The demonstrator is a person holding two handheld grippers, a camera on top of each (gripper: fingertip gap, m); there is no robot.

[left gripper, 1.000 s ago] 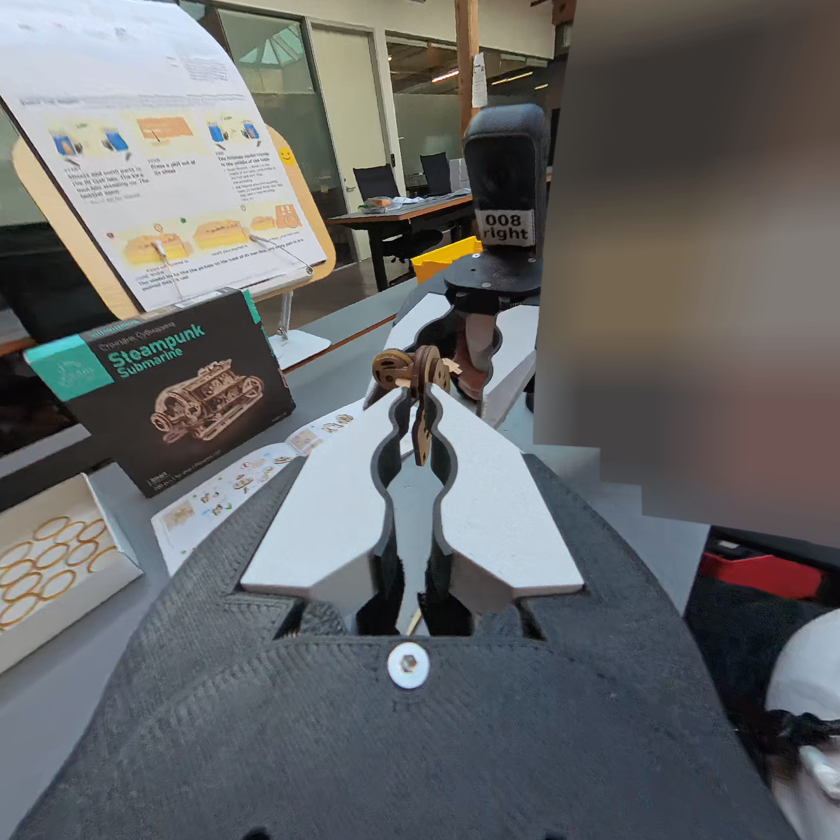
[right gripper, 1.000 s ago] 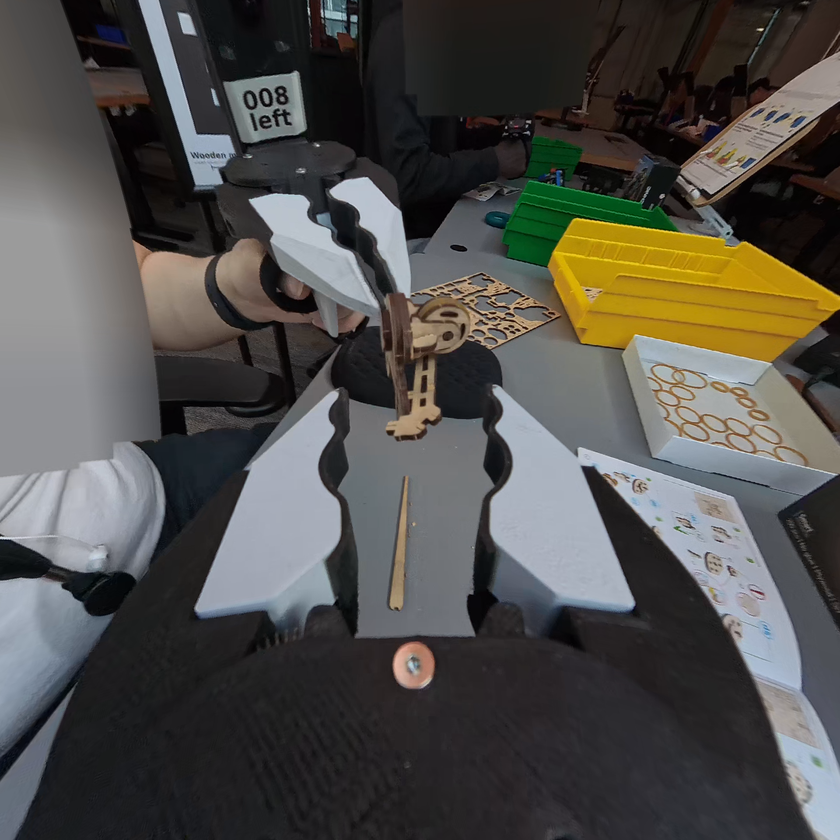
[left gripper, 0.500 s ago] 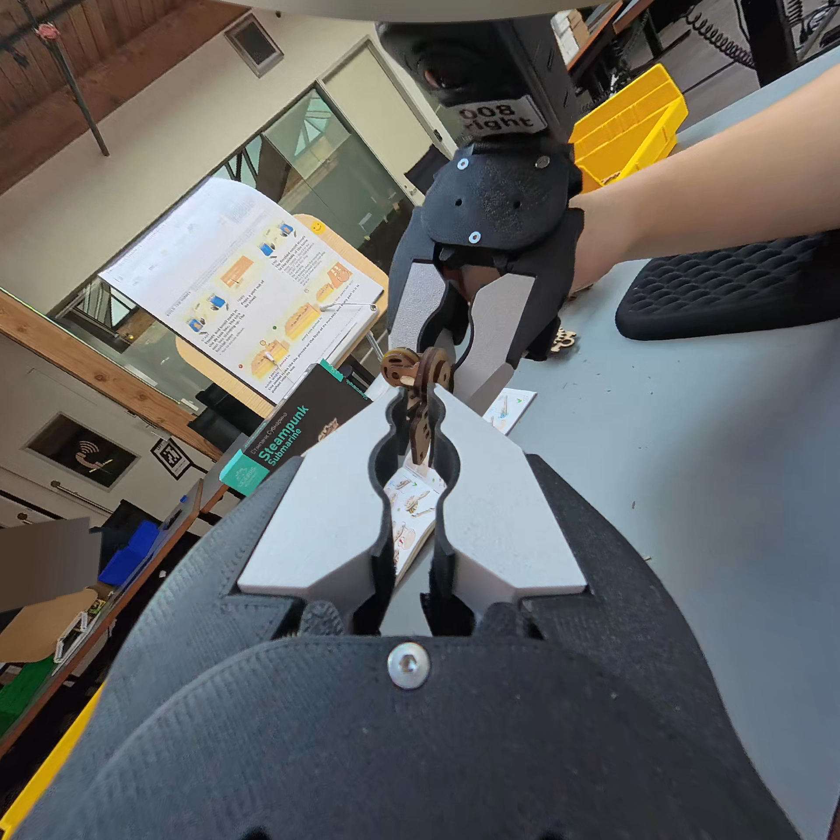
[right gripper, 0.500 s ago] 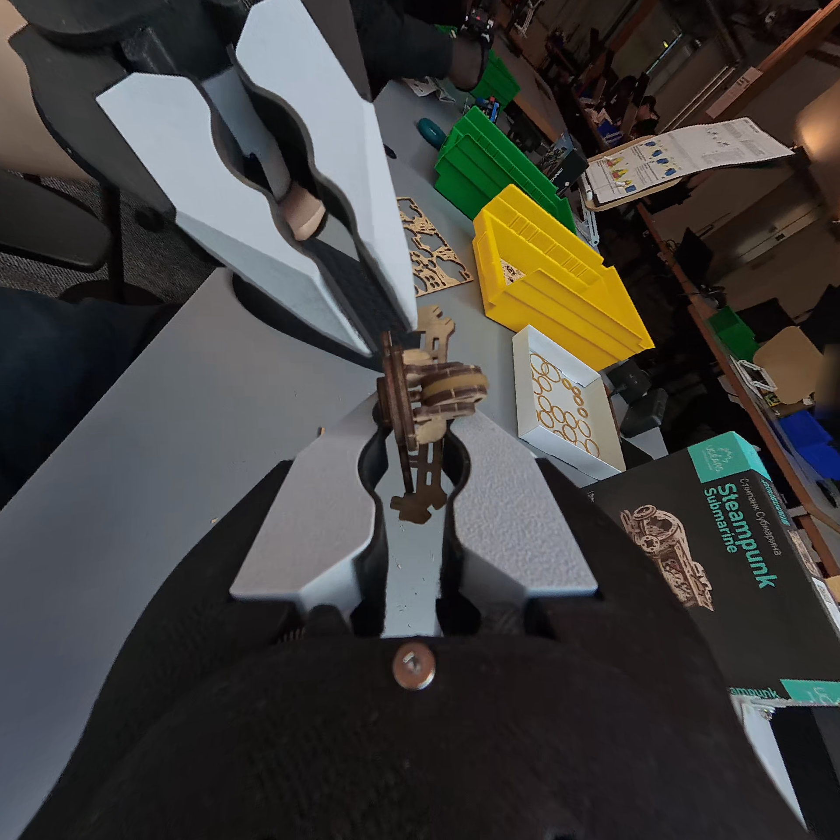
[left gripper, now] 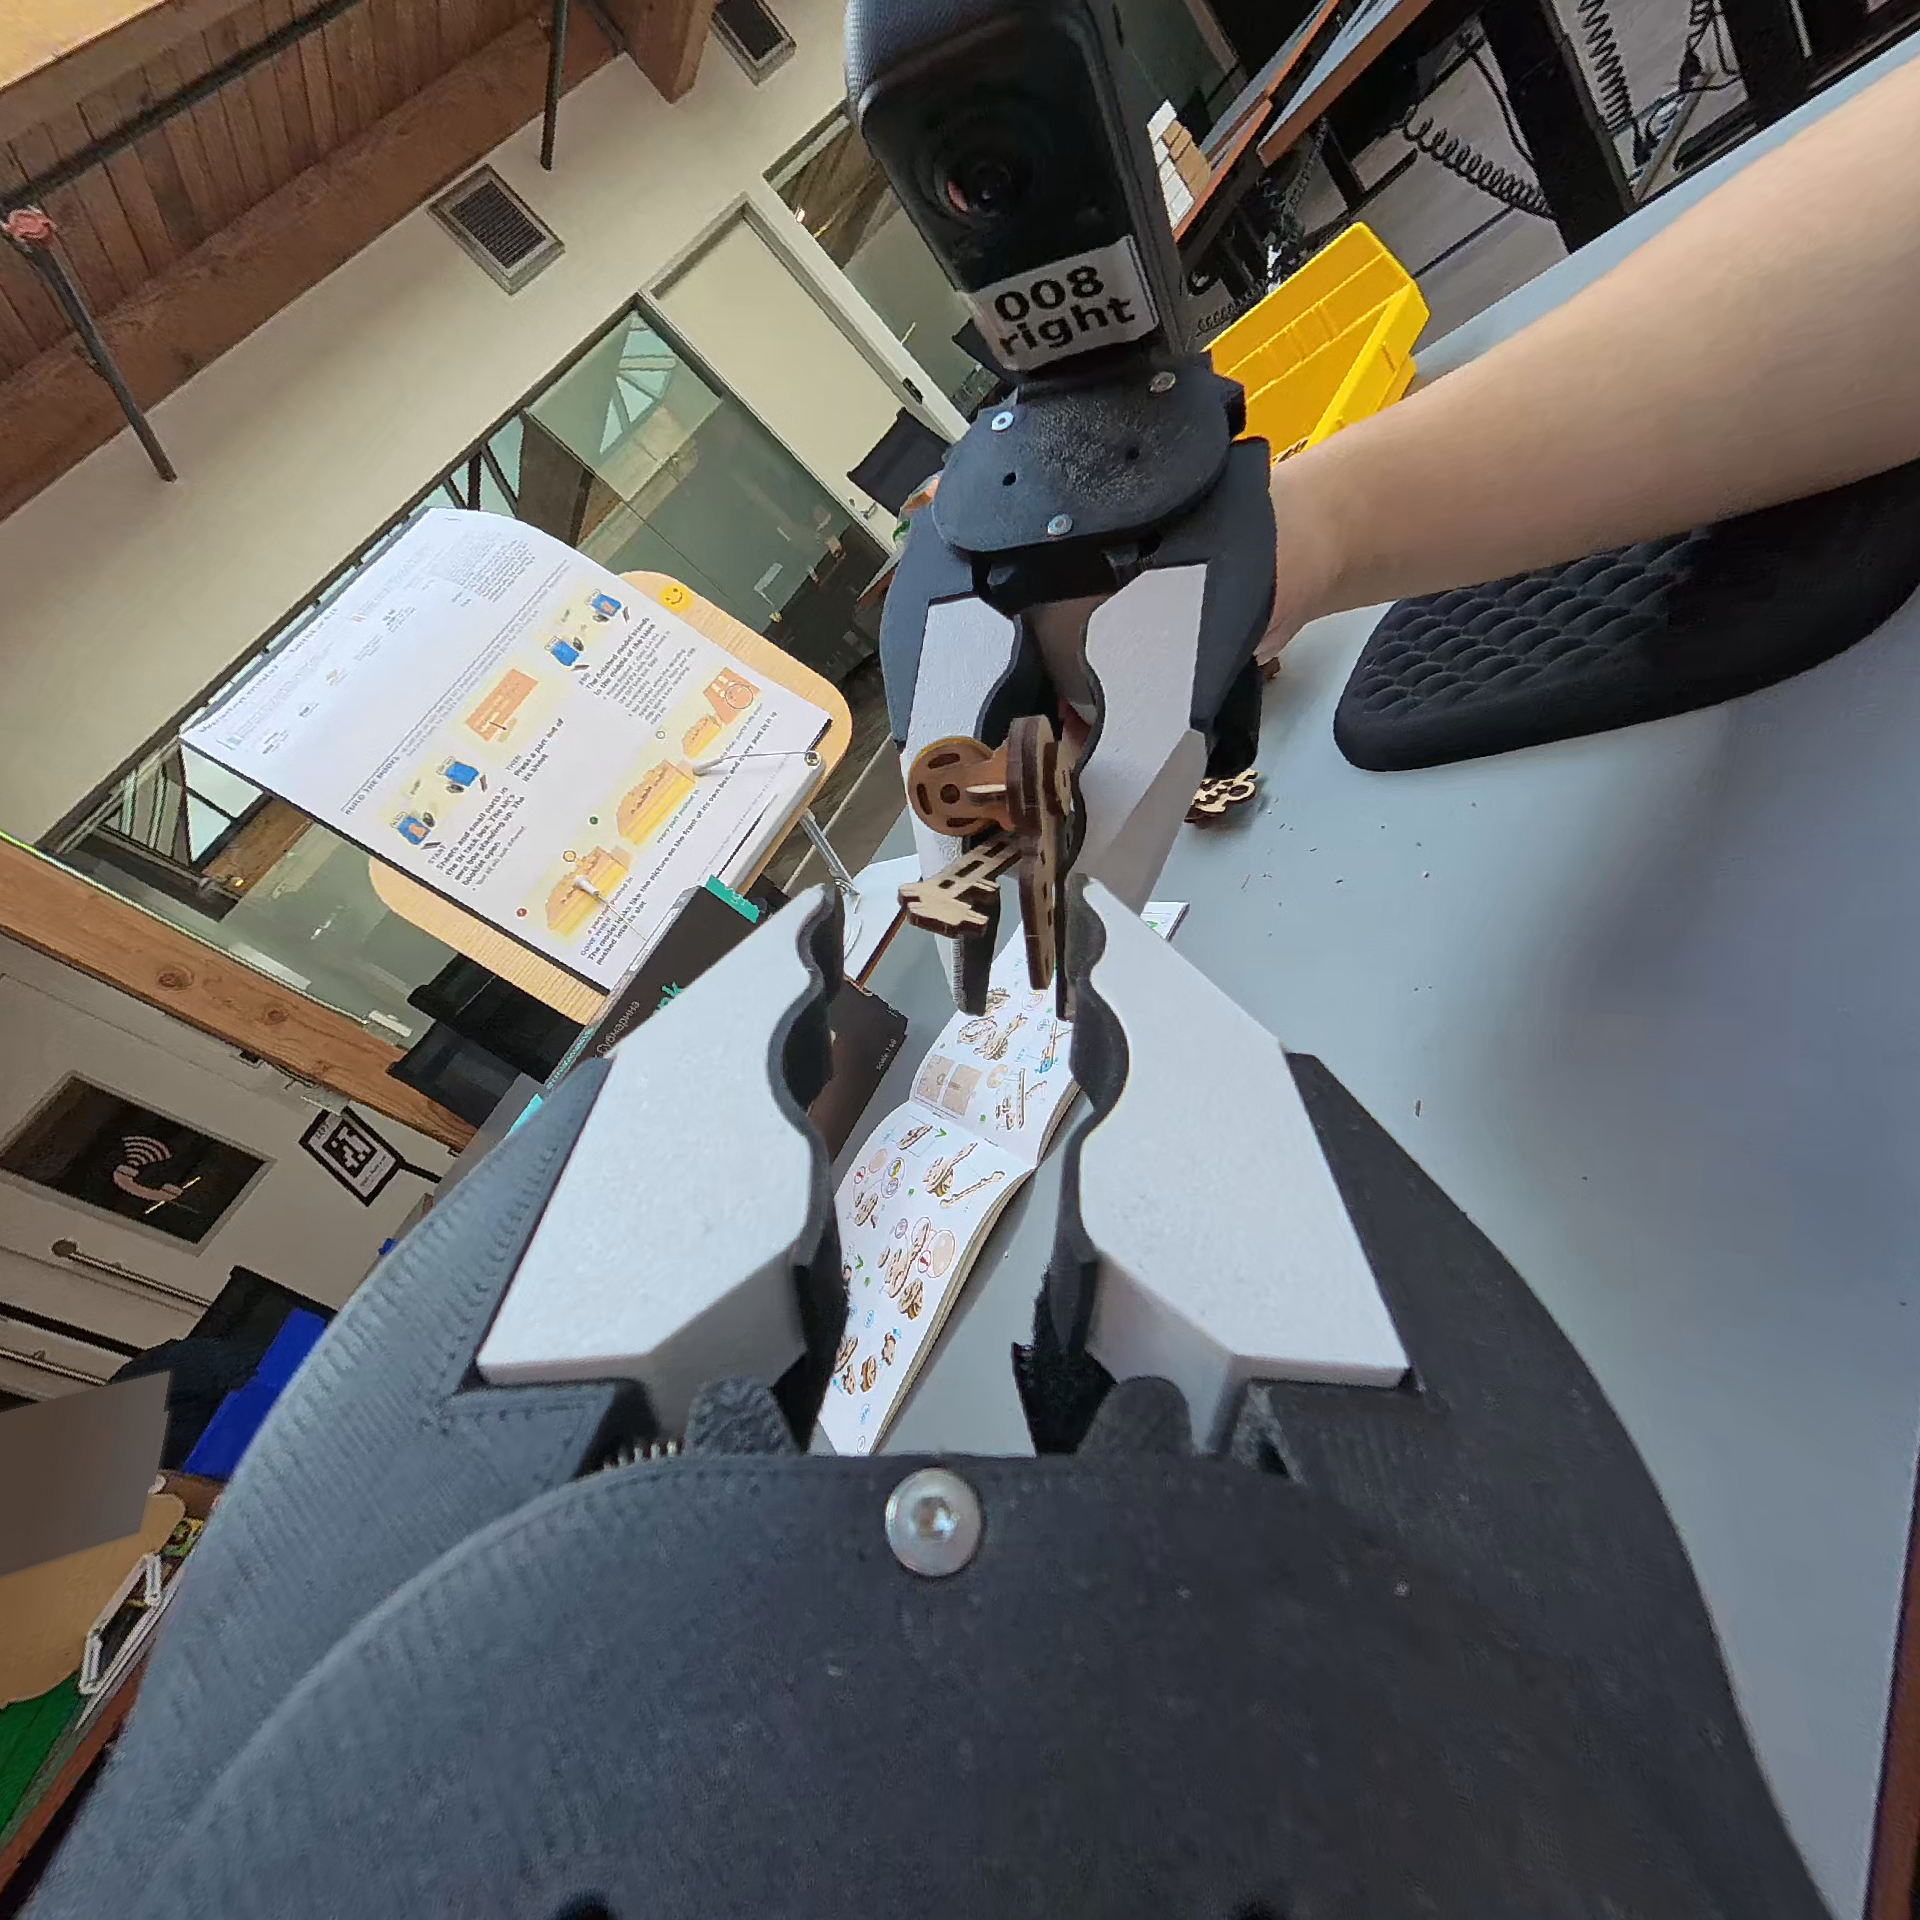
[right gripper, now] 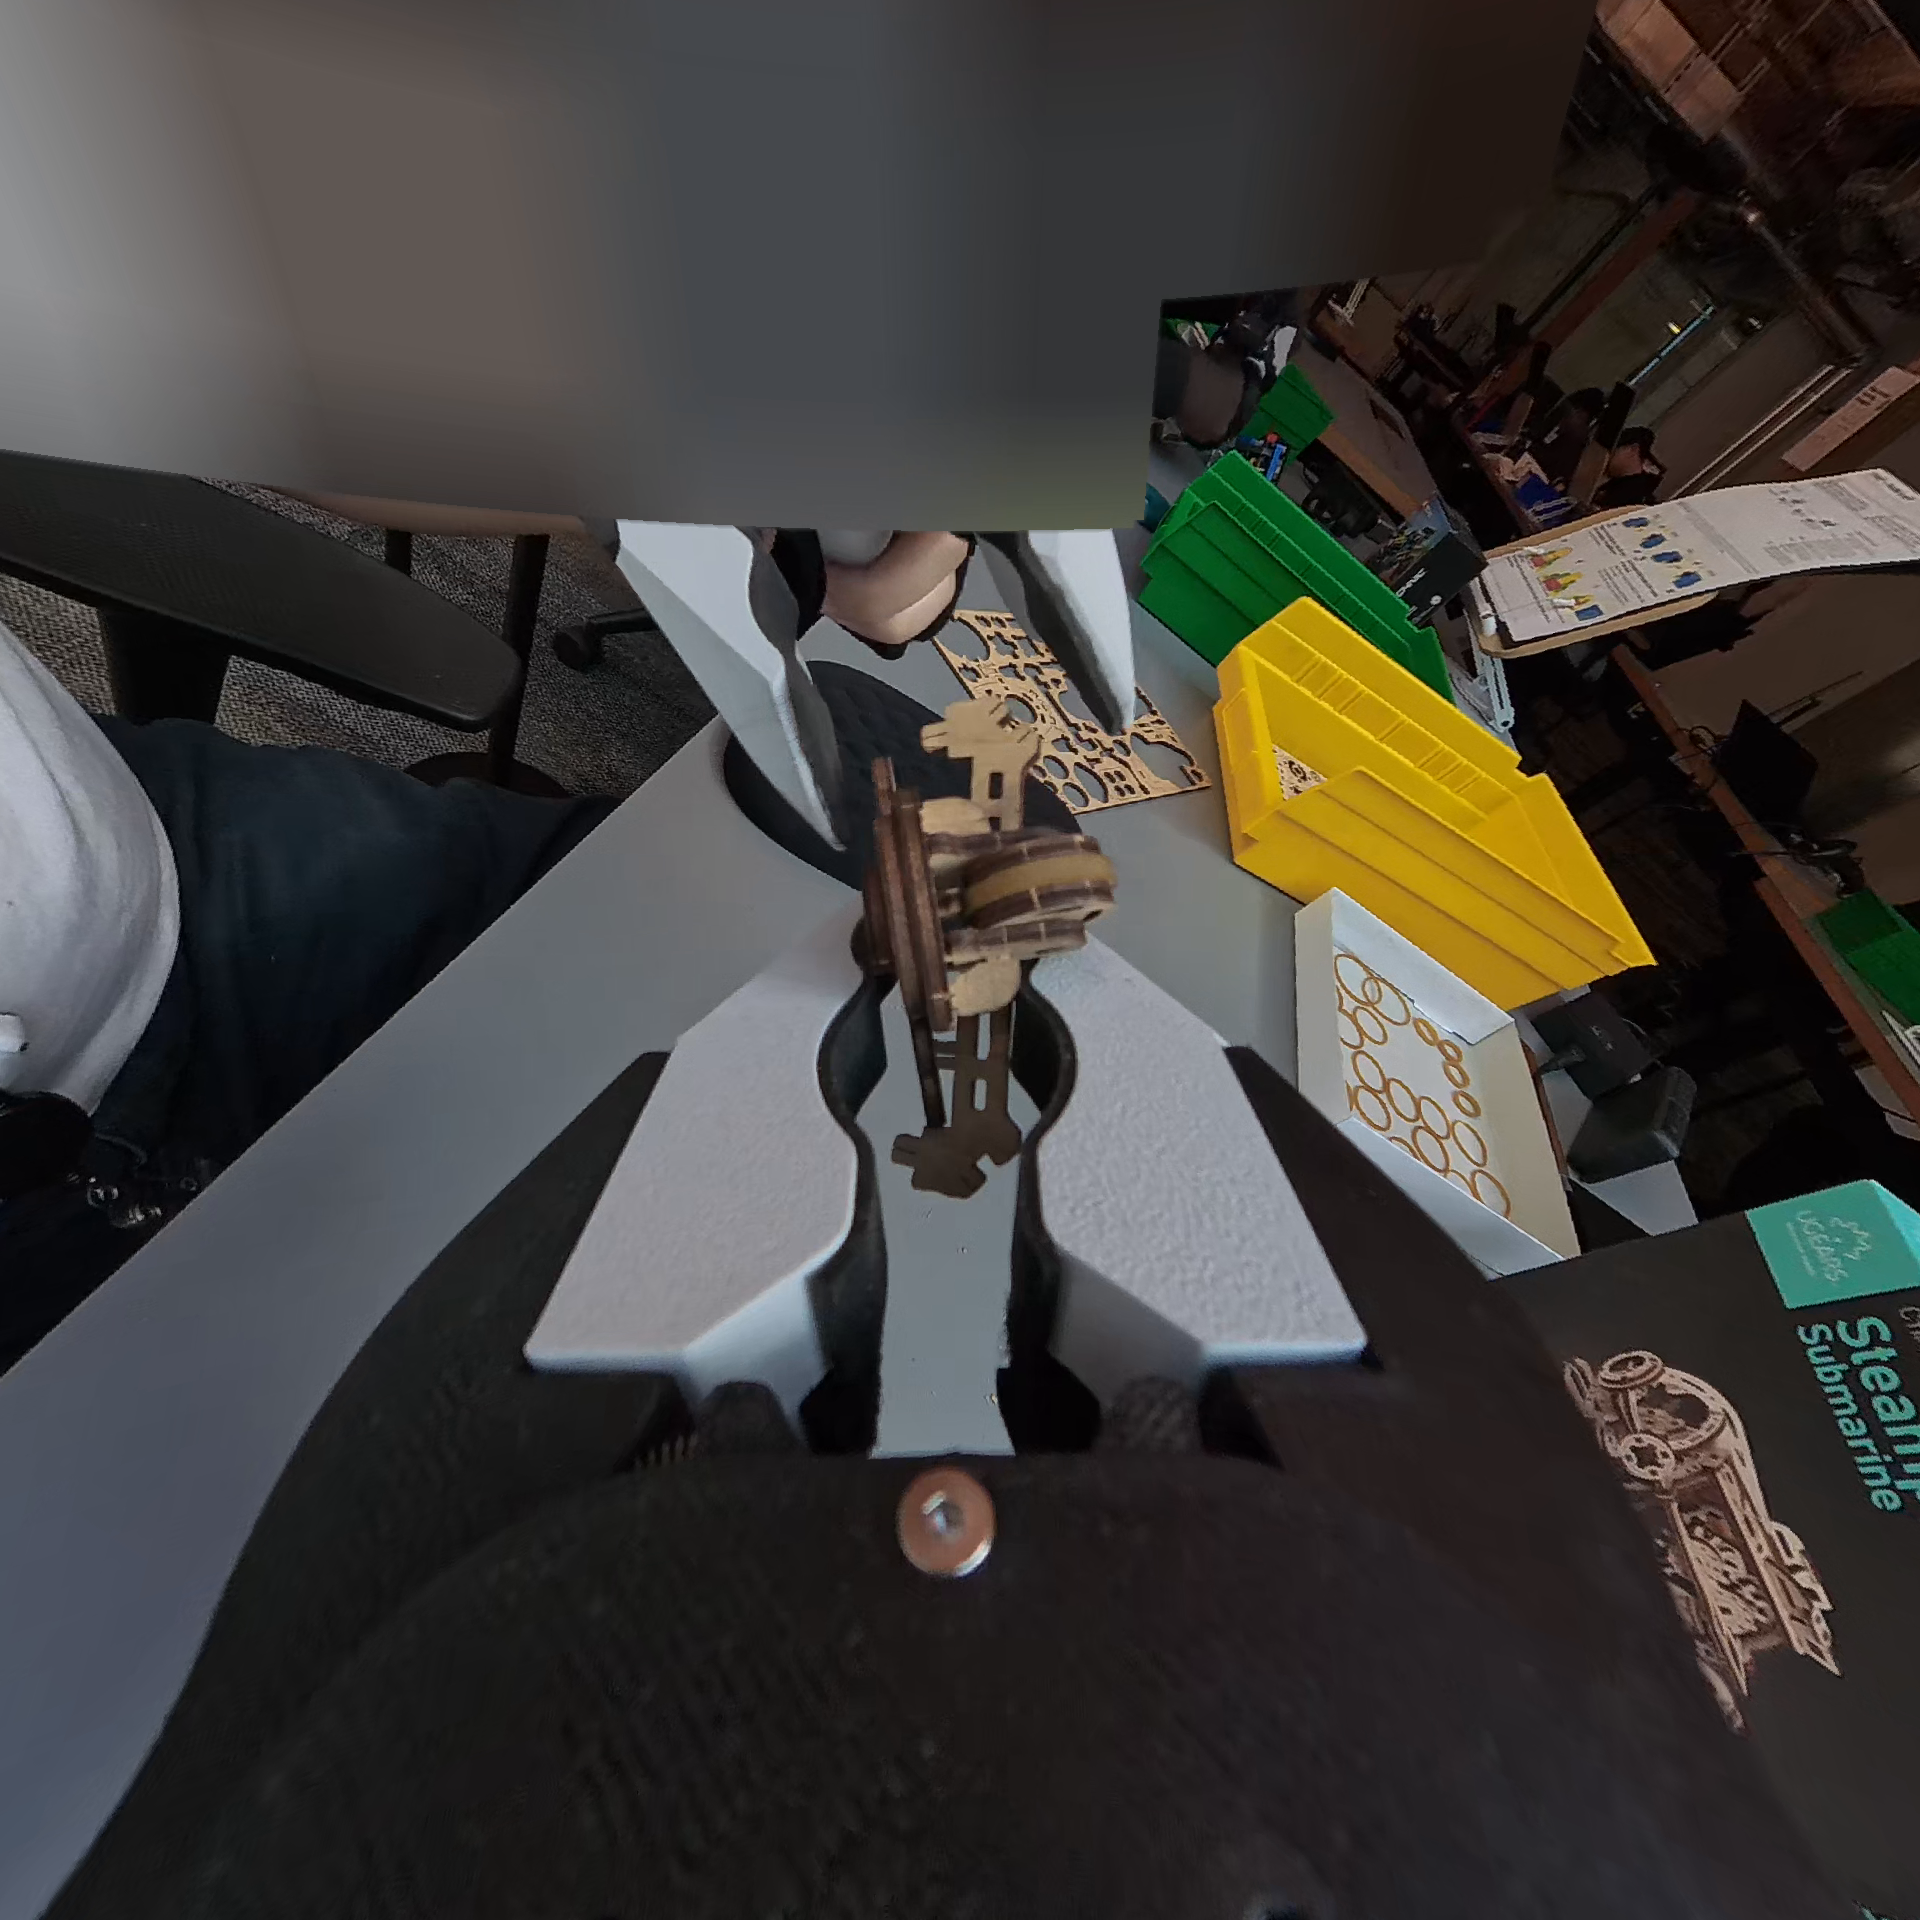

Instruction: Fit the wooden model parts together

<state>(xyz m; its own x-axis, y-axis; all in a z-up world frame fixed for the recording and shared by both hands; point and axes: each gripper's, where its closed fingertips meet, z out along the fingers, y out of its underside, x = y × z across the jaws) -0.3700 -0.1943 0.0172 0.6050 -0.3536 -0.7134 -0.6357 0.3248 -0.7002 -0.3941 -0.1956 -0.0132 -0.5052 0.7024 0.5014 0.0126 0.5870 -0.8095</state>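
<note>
two claws (left gripper: 951, 925) (right gripper: 951, 977), one wooden assembly (right gripper: 977, 914)

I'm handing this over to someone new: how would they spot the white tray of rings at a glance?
Start at the stacked yellow bins on the grey table, right of the right gripper. The white tray lies just in front of them, before the black box. It is the only shallow white container, and it holds thin wooden rings.

Workshop: parts bins (right gripper: 1382, 769), worktables (left gripper: 1558, 1039)
</note>
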